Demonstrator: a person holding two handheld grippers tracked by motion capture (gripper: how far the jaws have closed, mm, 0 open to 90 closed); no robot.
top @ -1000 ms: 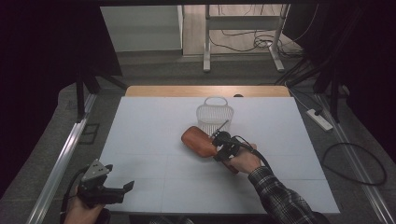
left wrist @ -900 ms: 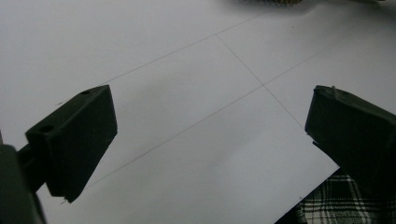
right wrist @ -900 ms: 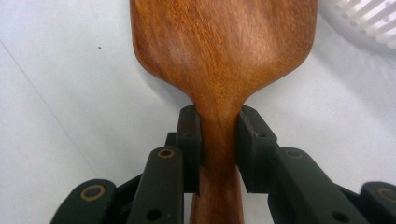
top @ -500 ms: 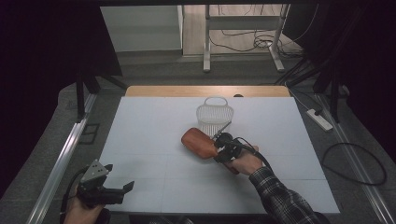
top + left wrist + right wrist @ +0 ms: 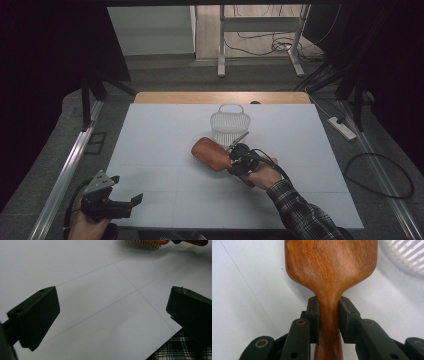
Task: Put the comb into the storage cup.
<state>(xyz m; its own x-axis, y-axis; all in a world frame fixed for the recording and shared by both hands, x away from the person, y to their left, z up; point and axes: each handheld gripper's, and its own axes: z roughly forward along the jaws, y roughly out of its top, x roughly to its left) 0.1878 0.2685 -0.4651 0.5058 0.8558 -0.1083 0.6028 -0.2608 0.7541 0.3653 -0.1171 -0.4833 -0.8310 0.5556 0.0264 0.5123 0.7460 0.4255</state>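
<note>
Unchanged from a second ago: wooden hairbrush [image 5: 212, 153], frame centre on the white desk [image 5: 150, 135] just below the white basket [image 5: 228, 128], handle pinched by the right tool [image 5: 329, 317]; left tool [image 5: 121, 204] spread, idle lower left; transfer apparently pending.

In the right gripper view, the wooden brush [image 5: 331, 272] runs off the top edge, so its far end cannot be seen, and its bristles are hidden beneath its back. The white basket [image 5: 405, 256] is blurred and cut off at the top right corner. In the left gripper view, the brush is clipped by the top edge, leaving a strip of bristles.
</note>
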